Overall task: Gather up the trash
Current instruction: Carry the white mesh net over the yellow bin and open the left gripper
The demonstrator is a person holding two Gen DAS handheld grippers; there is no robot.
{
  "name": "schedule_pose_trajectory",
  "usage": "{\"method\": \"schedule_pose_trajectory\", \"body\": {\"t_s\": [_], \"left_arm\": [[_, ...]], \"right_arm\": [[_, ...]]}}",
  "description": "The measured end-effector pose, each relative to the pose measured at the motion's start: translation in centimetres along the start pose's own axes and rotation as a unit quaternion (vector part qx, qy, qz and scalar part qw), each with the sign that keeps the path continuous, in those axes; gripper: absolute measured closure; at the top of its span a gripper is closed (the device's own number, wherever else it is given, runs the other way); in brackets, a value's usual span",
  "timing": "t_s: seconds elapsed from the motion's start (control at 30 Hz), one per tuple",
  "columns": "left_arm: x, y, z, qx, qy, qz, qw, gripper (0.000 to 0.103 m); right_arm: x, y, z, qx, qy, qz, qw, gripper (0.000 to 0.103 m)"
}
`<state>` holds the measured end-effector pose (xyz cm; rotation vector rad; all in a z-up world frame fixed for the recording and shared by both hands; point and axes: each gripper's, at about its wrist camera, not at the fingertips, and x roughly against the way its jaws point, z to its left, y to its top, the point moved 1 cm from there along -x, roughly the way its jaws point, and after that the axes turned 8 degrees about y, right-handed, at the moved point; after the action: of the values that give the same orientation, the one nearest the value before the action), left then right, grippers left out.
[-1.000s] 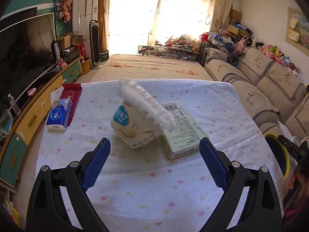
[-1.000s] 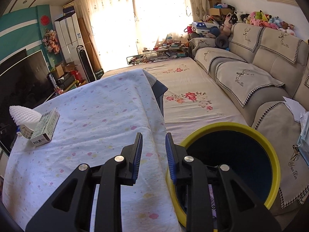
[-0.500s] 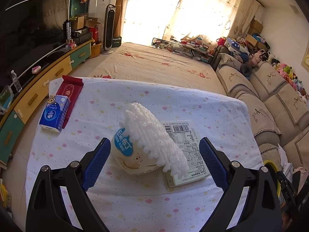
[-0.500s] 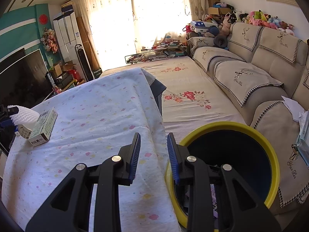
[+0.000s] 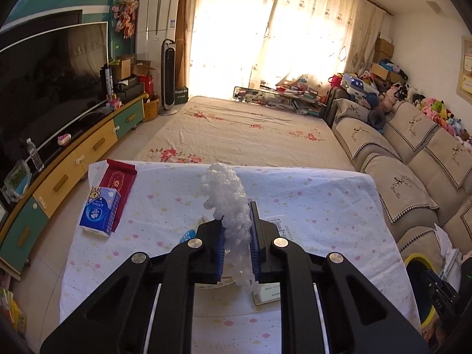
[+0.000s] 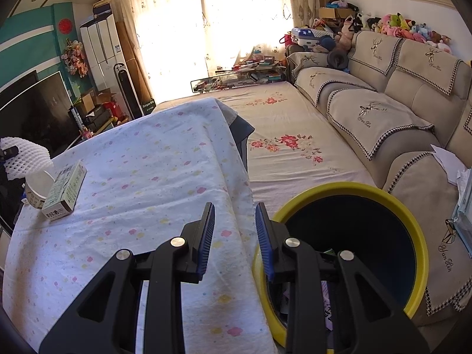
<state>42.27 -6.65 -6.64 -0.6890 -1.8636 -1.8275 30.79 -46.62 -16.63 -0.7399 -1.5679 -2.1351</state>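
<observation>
A white foam net sleeve stands up between the blue pads of my left gripper, whose jaws are closing and press on it. The net is lifted off a cream pudding cup that sits beside a pale green carton on the spotted tablecloth. In the left wrist view the cup and the carton are mostly hidden behind the fingers. My right gripper hovers at the table's edge beside the yellow-rimmed bin, a narrow gap between its jaws and nothing in it.
A blue tissue pack and a red packet lie at the table's far left corner. A beige sofa runs along the right, with the bin at its foot. A TV cabinet lines the left wall.
The left gripper's jaws went from wide apart to closed on the foam net, and it has risen with the net off the cup. The right gripper has stayed where it was.
</observation>
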Motion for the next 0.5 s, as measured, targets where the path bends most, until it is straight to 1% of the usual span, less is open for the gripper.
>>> {"method": "schedule_pose_trajectory", "body": {"t_s": [0.13,0.2,0.27,0.33,0.4,0.5], "left_arm": [[3.2,0.1,-2.9,-0.037,-0.025,-0.021,0.9988,0.088],[4.6,-0.3,-5.0,-0.055,-0.041,-0.024,0.9974,0.088],[5.7,-0.8,-7.2,-0.074,-0.063,-0.023,0.995,0.088],[6.8,-1.4,-9.6,-0.094,-0.082,-0.025,0.9918,0.088],[7.5,-2.2,-12.3,-0.112,-0.103,-0.024,0.9881,0.088],[8.4,-3.4,-16.5,-0.138,-0.141,-0.018,0.9802,0.088]], "right_arm": [[0.7,-0.1,0.1,0.001,0.001,-0.02,1.0,0.076],[1.4,-0.2,0.3,0.011,-0.004,-0.03,0.999,0.076],[2.2,-0.3,-0.1,0.011,0.0,-0.033,0.999,0.075],[3.5,-0.2,-1.0,0.01,-0.006,-0.042,0.999,0.074],[5.1,-0.1,-2.1,0.009,-0.022,-0.055,0.998,0.069],[7.7,-0.2,-4.4,0.004,-0.047,-0.073,0.996,0.068]]}}
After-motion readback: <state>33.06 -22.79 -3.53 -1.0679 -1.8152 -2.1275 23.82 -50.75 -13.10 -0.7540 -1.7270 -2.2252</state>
